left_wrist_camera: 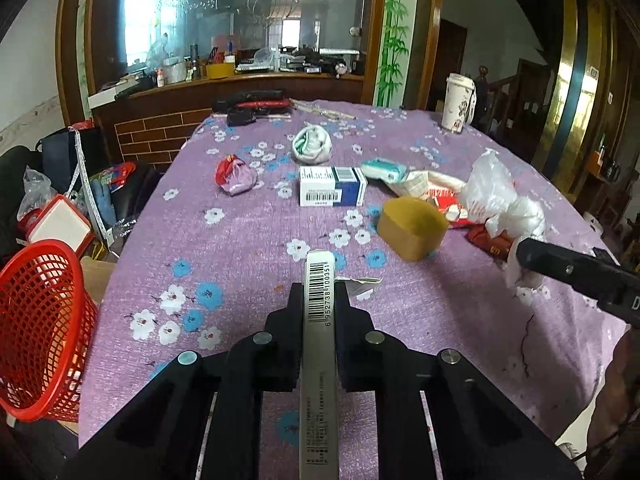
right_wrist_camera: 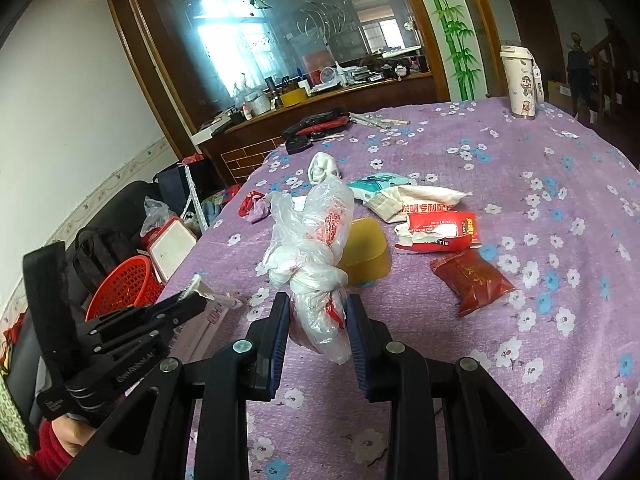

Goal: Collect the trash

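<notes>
Your red basket (left_wrist_camera: 40, 332) runs off the frame at nine o'clock. The white box (right_wrist_camera: 294, 199) hides behind the knotted plastic bag (right_wrist_camera: 312, 256). Small print on the slim carton (left_wrist_camera: 319, 380): unreadable.

The room was lit softly by daylight, seen as bright glare in the glass panel (left_wrist_camera: 224, 20). Shadows were faint. Strong fisheye bending and dark vignetting were shown at the edges; the distance was slightly blurred.

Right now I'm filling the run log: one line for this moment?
left tongs: shut on flat barcode box | right tongs: shut on knotted plastic bag | red basket: beside table
</notes>
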{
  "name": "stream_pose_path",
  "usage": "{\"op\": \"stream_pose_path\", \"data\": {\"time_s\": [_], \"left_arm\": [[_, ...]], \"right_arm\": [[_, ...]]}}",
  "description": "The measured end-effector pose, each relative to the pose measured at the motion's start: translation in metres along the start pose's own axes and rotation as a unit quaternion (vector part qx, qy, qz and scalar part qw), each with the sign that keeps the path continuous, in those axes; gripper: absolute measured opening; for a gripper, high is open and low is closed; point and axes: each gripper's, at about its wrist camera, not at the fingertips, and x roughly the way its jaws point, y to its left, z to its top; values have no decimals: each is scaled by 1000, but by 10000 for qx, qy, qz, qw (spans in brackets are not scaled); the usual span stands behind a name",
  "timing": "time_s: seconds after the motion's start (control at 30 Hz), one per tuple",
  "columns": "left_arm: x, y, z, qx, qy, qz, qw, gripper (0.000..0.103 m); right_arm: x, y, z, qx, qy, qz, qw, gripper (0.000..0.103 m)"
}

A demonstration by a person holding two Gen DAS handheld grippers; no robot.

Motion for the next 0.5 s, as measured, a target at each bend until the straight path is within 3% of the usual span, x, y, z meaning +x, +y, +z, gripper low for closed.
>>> {"op": "stream_pose_path", "data": {"time_s": [0.5], "left_arm": [[-29,9,4,-57,-319,-6,9995,13]], "right_arm": [[-4,11,0,-101,-7,30,9999,31]]}}
